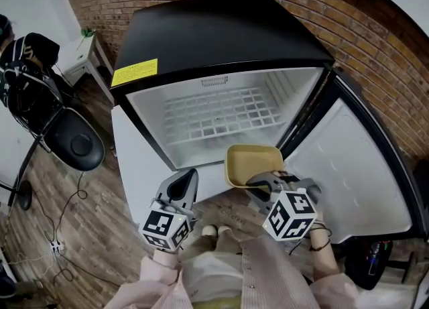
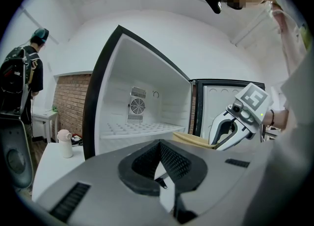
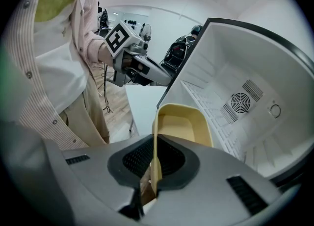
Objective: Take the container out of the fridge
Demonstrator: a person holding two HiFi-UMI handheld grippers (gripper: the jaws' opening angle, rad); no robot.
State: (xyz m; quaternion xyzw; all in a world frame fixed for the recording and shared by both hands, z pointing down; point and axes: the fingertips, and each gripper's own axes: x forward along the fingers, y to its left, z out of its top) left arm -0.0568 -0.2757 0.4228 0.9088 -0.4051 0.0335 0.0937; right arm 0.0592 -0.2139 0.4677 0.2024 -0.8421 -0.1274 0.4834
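- Step in hand: withdrawal. The right gripper (image 1: pixel 260 181) is clamped on the rim of the yellow container (image 1: pixel 252 162), lower centre, just outside the open fridge (image 1: pixel 214 33).
- Left gripper (image 1: pixel 186 179): closed, empty.
- Next, probably: carry the container clear, keeping it level.

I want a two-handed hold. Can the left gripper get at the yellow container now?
Probably yes: nothing stands between the left gripper and the container, held by the right gripper outside the fridge; the left fingers must open first.
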